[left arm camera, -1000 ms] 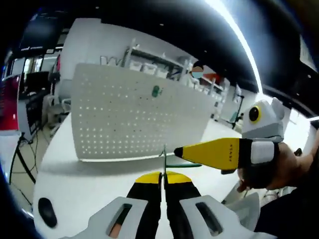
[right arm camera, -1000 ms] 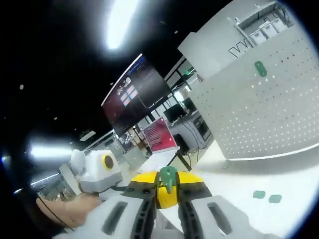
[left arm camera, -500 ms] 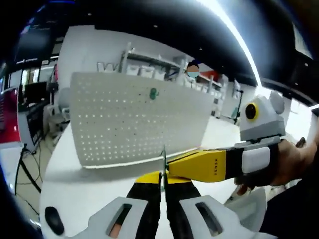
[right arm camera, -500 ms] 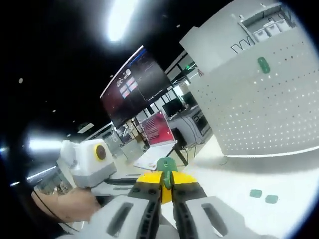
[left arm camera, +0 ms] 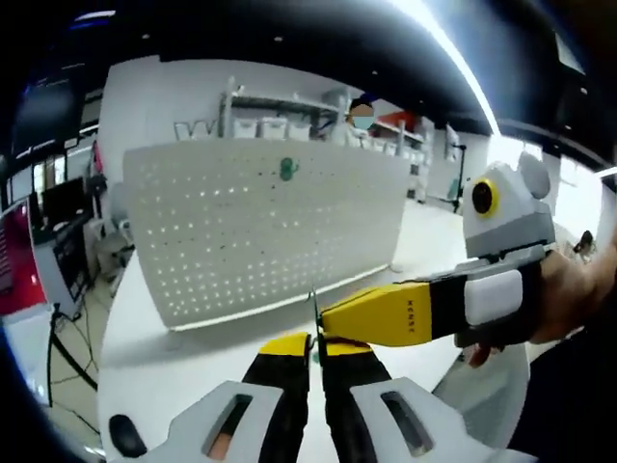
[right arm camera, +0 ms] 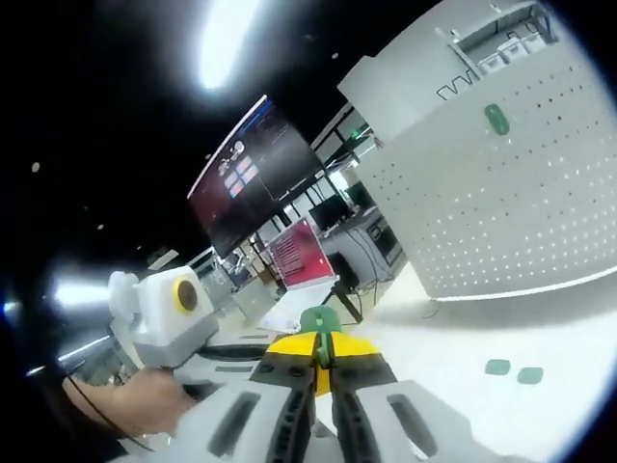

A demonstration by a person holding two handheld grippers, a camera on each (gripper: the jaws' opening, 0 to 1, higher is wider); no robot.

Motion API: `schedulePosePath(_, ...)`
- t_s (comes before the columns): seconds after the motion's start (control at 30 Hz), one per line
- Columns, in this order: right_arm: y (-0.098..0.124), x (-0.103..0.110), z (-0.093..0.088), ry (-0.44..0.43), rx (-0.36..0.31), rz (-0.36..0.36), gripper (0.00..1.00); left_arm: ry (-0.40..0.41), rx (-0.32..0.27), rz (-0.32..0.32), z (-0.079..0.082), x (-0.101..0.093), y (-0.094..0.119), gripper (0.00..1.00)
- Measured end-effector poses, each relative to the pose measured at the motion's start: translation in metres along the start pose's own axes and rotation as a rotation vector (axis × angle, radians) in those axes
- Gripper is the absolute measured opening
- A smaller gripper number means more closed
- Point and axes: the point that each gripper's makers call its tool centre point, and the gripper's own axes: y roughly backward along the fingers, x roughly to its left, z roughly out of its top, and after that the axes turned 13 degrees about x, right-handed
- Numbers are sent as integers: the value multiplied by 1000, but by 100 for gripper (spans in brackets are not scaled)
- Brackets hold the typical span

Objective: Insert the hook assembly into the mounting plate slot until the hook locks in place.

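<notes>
A thin upright metal hook wire [left arm camera: 314, 313] is pinched between the closed yellow-tipped left tongs [left arm camera: 310, 347], its stem rising just above the tips. The right tongs [right arm camera: 321, 352] are closed on a small green plastic mounting plate [right arm camera: 319, 323], whose rounded top stands above the yellow tips. In the left gripper view the right tongs [left arm camera: 371, 315] come in from the right, their tip touching or nearly touching the wire; the two parts appear to be at the point of mating, held in the air above the white bench [left arm camera: 174, 371].

For the step to go well, the wire should be kept in line with the plate's slot, and the push should be made straight along that slot while both grips are held firm. A lock should be judged by the parts seating, not by force. Whether the hook has entered the slot cannot be told.

The left gripper view shows the meeting of wire and opposing tip, and a white perforated pegboard panel [left arm camera: 260, 227] carrying one green plate [left arm camera: 287, 170]. The right gripper view shows the held plate itself, two spare green plates [right arm camera: 512, 370] lying on the bench, and the left gripper's body in a hand [right arm camera: 135, 405].
</notes>
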Motion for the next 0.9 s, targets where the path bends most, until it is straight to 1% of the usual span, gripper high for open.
schedulePosePath(0.03, 0, -1, -1, 20, 8, -9, 0, 10, 1, -2, -1, 0, 0, 4)
schedulePosePath(0.07, -1, 0, -2, 38, 15, -11, 0, 51, 9, -16, -2, 0, 0, 3)
schedulePosePath(0.1, -1, 1, -2, 47, 18, -10, 0, 69, 13, -21, -3, 0, 0, 3)
schedulePosePath(0.2, -2, 5, -4, 41, 12, -10, 0, 54, 13, -20, -3, 1, 0, 4)
schedulePosePath(0.23, -2, 6, -3, 60, 9, -15, 0, 45, 14, -18, -4, 1, 0, 4)
schedulePosePath(0.3, 0, 7, -1, 66, -3, -17, 0, 36, 9, -13, -4, 1, 0, 4)
schedulePosePath(0.37, 2, 5, 2, 71, -14, -23, 0, 22, 18, 3, -7, 3, 0, 8)
schedulePosePath(0.4, 3, 4, 4, 77, -20, -29, 0, 17, 20, 4, -9, 3, 0, 13)
schedulePosePath(0.43, 4, 2, 5, 77, -22, -32, 0, 25, 19, -2, -11, 5, 0, 15)
schedulePosePath(0.47, 5, -1, 6, 78, -22, -38, 0, 23, 8, -22, -10, 2, 1, 17)
schedulePosePath(0.5, 6, -3, 7, 78, -23, -43, 0, -4, -6, -36, -8, 0, 1, 19)
schedulePosePath(0.53, 8, -6, 8, 82, -24, -52, 0, -16, -1, -24, -10, 1, 2, 21)
schedulePosePath(0.57, 9, -8, 10, 88, -28, -60, 0, -38, 4, -23, -10, 1, 2, 27)
schedulePosePath(0.63, 14, -10, 15, 99, -44, -77, 0, -17, -2, -42, -10, 0, 2, 40)
schedulePosePath(0.67, 15, -8, 19, 109, -55, -73, 0, 6, -11, -60, -9, -1, 2, 49)
schedulePosePath(0.7, 15, -7, 21, 127, -57, -78, 0, 15, -24, -73, -7, -2, 3, 54)
schedulePosePath(0.77, 14, -8, 24, 172, -58, -103, 0, 39, -21, -96, -7, -7, 4, 59)
schedulePosePath(0.8, 14, -6, 24, 181, -60, -104, 0, 45, -24, -105, -7, -7, 5, 62)
schedulePosePath(0.87, 13, -5, 25, 203, -60, -110, 0, 39, -26, -103, -6, -10, 6, 72)
schedulePosePath(0.9, 12, -4, 26, 231, -56, -117, 0, 29, -24, -105, -6, -13, 7, 75)
